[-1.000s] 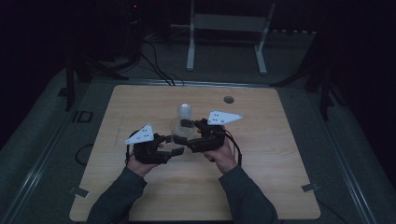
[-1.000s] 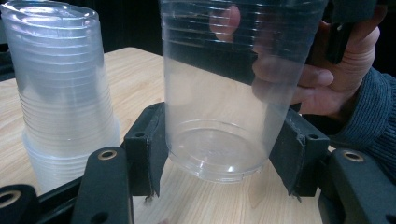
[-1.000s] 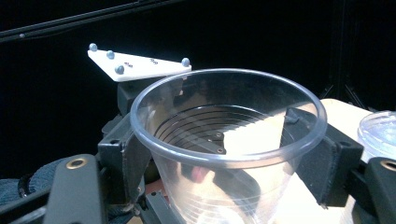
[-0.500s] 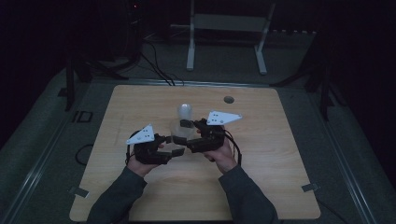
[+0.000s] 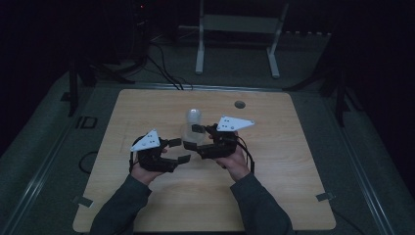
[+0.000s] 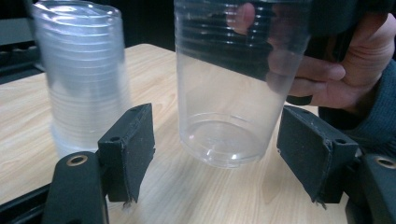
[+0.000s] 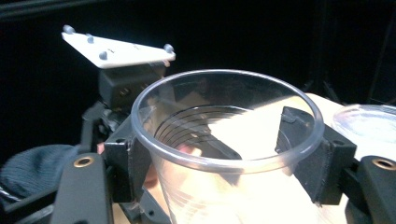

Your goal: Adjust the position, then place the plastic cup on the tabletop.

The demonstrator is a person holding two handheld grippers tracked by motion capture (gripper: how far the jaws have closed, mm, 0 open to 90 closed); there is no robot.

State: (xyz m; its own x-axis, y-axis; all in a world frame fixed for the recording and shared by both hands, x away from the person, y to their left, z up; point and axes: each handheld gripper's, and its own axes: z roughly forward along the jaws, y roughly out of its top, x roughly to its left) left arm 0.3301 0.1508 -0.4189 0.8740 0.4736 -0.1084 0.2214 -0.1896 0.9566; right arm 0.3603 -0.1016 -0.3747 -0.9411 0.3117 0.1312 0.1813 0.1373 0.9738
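The right gripper holds a clear plastic cup upright just below its rim, one black pad on each side pressing the ribbed wall; its jaws have just been closing on the cup. The cup's base hangs just above the wooden table. The left gripper sits to the left of the cup, level with its base; its jaws have just been opening and now stand wide on either side of the cup, both pads clear of the wall. A stack of clear plastic cups stands inverted on the table just beyond, slightly farther from the person. The room is dark. A small dark disc lies near the far edge of the table. A metal stand and cables occupy the floor beyond the table.
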